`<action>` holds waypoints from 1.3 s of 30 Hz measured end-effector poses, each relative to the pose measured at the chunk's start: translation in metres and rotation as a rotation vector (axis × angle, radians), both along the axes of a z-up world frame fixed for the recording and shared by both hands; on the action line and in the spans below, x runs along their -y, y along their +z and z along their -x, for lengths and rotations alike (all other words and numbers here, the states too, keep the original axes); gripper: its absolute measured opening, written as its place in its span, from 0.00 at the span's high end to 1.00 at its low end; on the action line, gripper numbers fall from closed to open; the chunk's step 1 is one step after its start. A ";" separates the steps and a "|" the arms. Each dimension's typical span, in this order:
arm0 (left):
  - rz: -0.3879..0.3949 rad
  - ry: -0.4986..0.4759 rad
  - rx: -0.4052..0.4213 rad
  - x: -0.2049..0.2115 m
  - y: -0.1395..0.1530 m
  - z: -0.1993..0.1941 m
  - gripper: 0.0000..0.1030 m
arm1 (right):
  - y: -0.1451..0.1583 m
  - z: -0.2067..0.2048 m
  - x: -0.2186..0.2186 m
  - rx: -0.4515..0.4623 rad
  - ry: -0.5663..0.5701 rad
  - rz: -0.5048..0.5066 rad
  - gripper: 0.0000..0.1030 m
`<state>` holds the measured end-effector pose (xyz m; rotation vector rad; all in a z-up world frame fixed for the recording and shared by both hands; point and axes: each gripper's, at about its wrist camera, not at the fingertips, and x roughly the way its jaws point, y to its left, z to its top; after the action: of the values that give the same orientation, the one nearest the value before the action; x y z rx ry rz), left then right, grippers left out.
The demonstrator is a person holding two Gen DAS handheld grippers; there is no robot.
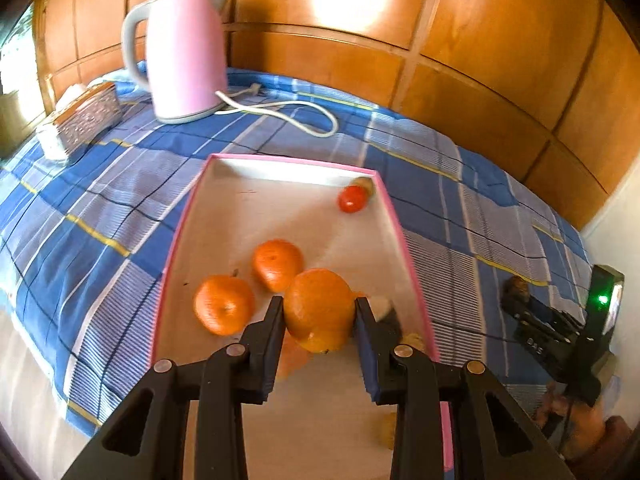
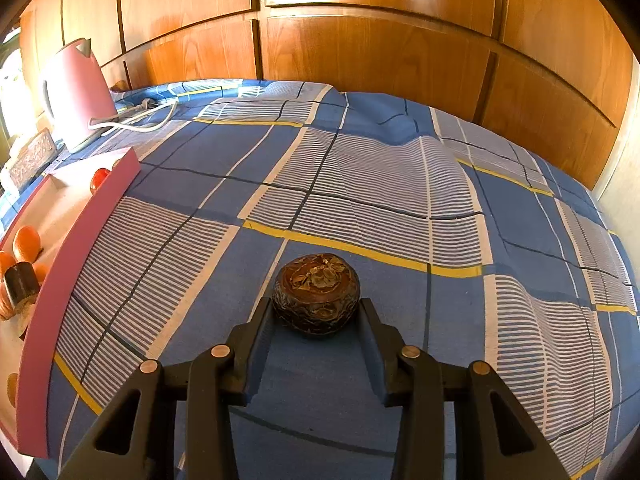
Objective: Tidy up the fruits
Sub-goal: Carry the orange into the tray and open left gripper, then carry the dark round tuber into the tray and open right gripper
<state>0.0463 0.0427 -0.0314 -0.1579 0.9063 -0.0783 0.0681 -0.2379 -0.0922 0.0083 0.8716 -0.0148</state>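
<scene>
A blue plaid cloth (image 2: 360, 184) covers the surface in front of a wall of wood panels (image 2: 360, 52), its folds rising in a ridge toward the back. At the rear left a pink kettle (image 1: 182, 56) stands with its white cord (image 1: 280, 114) looped loose beside it, apparently parked out of the way of the sorting. Nearer, a pink-rimmed tray (image 1: 400, 240) serves as the collecting place for the fruit: two oranges (image 1: 224, 310) lie side by side inside, touching or nearly so, and a small red fruit (image 1: 351, 199) sits in the far right corner against something brownish that is too blurred to name. The left tool (image 1: 320, 312) is clamped on a third orange (image 1: 318, 308), held over the tray's near end just beside the other two, seemingly so like joins like. Whether it rests on the tray floor cannot be told. Off to the right of the tray, on the bare cloth, a dark brown wrinkled fruit (image 2: 316, 294) lies between the fingers of the right tool (image 2: 316, 312); whether the pads press on it or only bracket it cannot be told. A patterned box (image 1: 86, 118) sits by the kettle. No brand or readable writing shows anywhere.
</scene>
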 end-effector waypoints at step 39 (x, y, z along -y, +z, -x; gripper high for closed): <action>-0.031 0.072 0.045 -0.021 0.013 0.027 0.45 | 0.044 0.003 -0.081 0.018 0.253 -0.115 0.60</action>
<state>0.0195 0.0637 -0.0186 -0.1591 0.8560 -0.0003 0.0648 -0.1573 -0.0486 0.0054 0.8498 0.2717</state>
